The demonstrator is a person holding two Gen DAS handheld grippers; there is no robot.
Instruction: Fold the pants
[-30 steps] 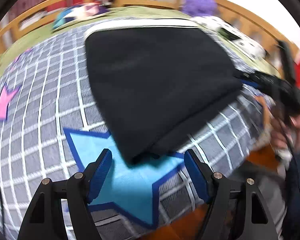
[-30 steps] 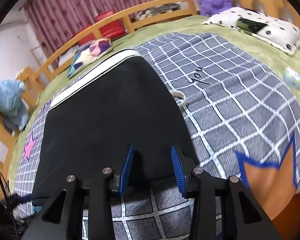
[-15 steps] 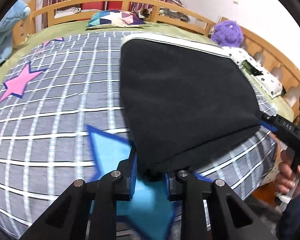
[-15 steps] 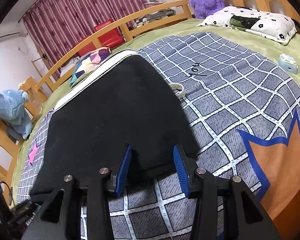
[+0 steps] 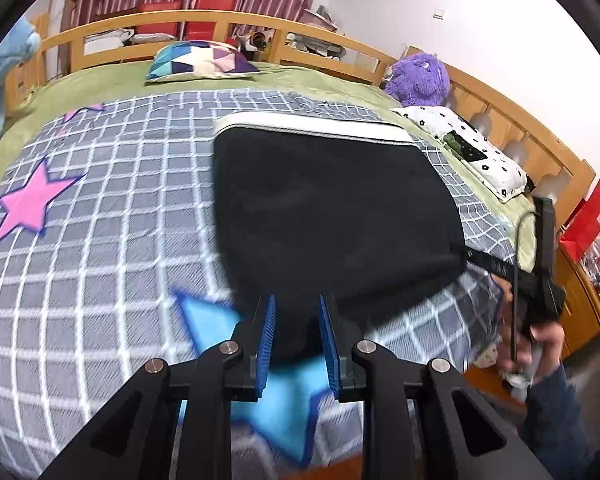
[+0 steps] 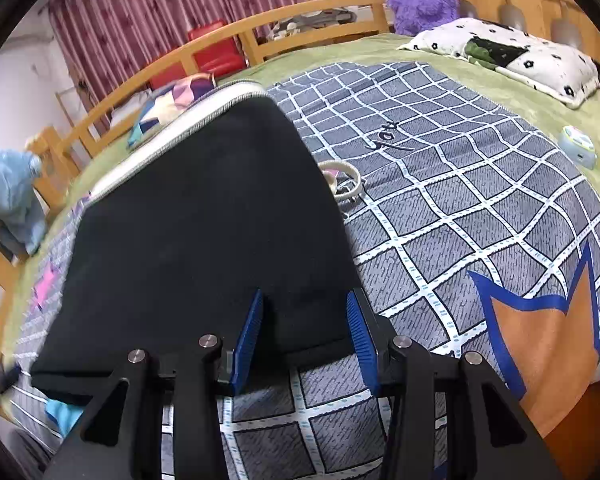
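two grippers at the near hem of black pants [image 5: 332, 216] lying flat on the checked quilt [image 5: 100, 240].
left gripper [image 5: 296, 334] pinches the hem corner; right gripper [image 6: 306, 334] straddles the hem, jaws apart, so lifting now could skew the fold. only the right view shows the bracelet [image 6: 346, 180] touching the pants' edge.

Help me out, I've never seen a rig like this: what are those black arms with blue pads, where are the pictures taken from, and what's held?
No robot here: a person holds a two-finger tool in each hand, each with a fisheye camera looking along its jaws. One picture is from the left gripper, the other from the right gripper. On a checked blanket lie folded black pants. The left jaws pinch one near corner; the right jaws straddle the other, grip unclear.
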